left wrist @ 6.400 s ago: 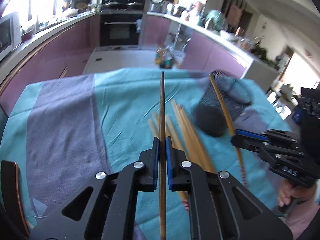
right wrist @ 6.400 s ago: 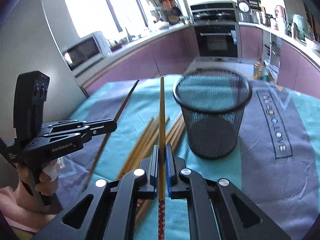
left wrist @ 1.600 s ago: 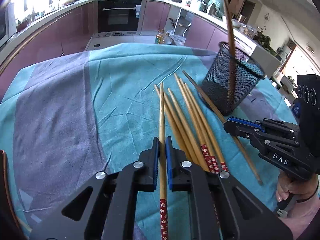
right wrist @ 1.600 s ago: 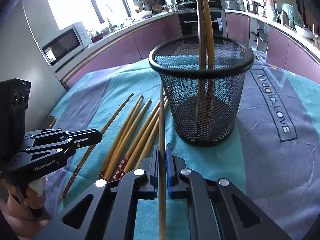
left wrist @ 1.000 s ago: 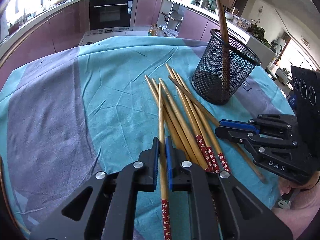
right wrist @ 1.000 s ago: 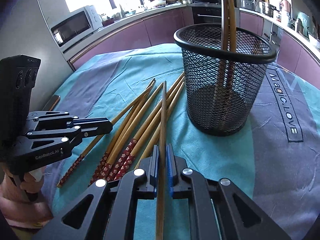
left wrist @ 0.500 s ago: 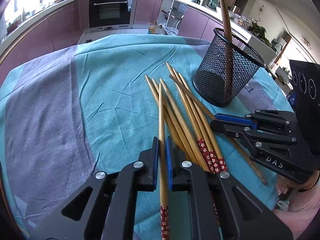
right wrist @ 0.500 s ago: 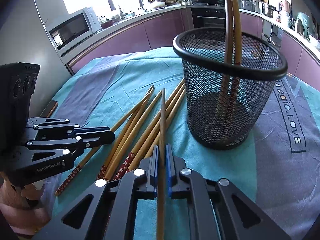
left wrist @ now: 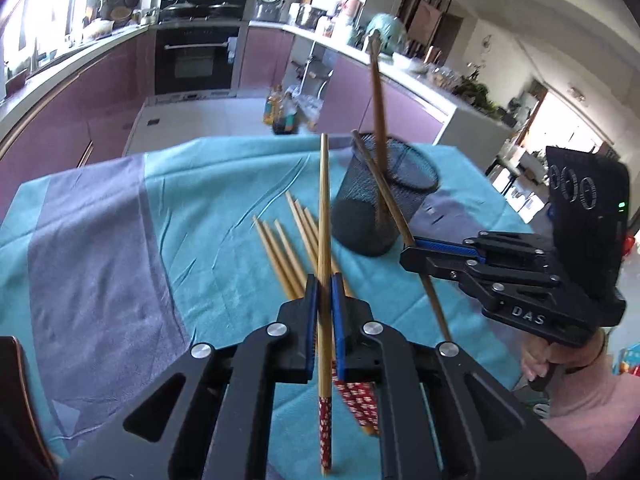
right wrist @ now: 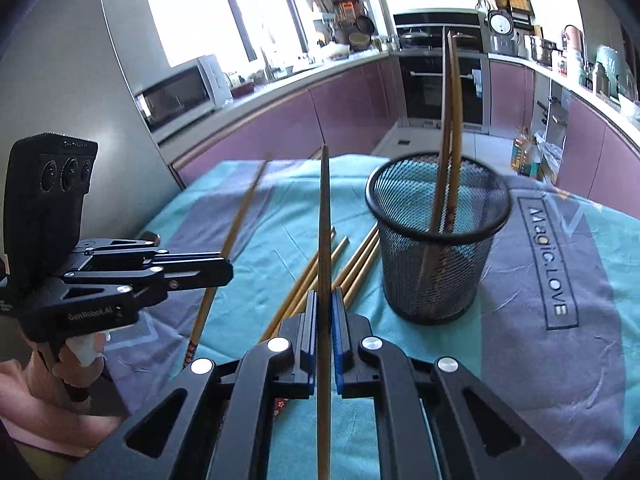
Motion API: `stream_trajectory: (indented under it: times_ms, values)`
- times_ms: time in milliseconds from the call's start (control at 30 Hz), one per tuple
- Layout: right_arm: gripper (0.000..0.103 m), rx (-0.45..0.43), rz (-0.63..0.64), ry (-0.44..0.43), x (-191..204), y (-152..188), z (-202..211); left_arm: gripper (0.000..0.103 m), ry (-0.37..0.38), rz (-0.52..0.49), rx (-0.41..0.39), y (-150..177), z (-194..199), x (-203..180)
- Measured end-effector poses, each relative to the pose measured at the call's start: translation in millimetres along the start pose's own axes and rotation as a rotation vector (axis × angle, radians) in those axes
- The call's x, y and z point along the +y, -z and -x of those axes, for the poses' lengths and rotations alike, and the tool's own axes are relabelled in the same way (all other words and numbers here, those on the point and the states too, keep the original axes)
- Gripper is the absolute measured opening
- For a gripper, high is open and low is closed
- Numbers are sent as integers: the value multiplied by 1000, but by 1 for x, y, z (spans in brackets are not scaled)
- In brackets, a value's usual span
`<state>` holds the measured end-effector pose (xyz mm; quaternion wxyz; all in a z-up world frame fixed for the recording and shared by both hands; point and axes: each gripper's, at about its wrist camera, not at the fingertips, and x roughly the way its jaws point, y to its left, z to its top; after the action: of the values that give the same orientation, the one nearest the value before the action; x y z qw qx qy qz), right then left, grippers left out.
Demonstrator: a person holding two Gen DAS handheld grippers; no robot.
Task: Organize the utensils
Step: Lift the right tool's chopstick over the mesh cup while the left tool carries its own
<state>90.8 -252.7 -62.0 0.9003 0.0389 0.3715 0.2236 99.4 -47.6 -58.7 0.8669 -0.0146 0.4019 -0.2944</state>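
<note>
While both tools are raised above the table, each one pinches a single chopstick between its blue-padded jaws. The left gripper [left wrist: 324, 280] is clamped on a bamboo chopstick [left wrist: 325, 216] whose thick end, wrapped in red with small white flowers, hangs below the jaws toward the camera, while the plain tan shaft rises forward to a blunt tip. The right gripper [right wrist: 325, 294] is closed on a darker brown chopstick [right wrist: 324, 216], seen edge-on in its own view as a thin line tapering upward; in the left view this stick slants from below the right tool up and across the front of the cup.

Just past the left jaws, a loose bundle of chopsticks [left wrist: 286, 248] lies on the teal tablecloth [left wrist: 224, 200], tan tips fanned away from the camera and red-patterned ends tucked under the tool. In the right view the same bundle runs diagonally toward the base of the cup.

Beyond the bundle stands a black wire-mesh cup [right wrist: 438, 240], upright on the cloth near where teal meets a grey panel printed with letters [right wrist: 549, 258]. Two chopsticks [right wrist: 451, 120] stand inside it, leaning together against the rim, their tops well above the cup.

Farther back are purple kitchen cabinets [right wrist: 348, 108], a built-in oven [left wrist: 194, 64] and a microwave [right wrist: 180, 94] on the counter by the window.
</note>
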Motion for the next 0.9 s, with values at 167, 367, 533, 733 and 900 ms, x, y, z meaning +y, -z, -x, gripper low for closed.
stream_trajectory:
  times_ms: [167,367,533,733,900]
  values:
    - [6,-56,-13,-8,-3,-5,20,8,48,-5,-44,-7,22,-4]
    - [6,-125,-22,-11,-9,-14,39,8,99,0,-95,-17,45,-7]
    - [6,-181,-20,3,-15,-26,55,8,111,-4,-138,-30,55,-12]
    - [6,-238,-7,12,-20,-44,72,8,140,-14,-187,-55,58,-23]
    - [6,-284,22,22,-22,-63,85,8,156,-33,-240,-79,67,-36]
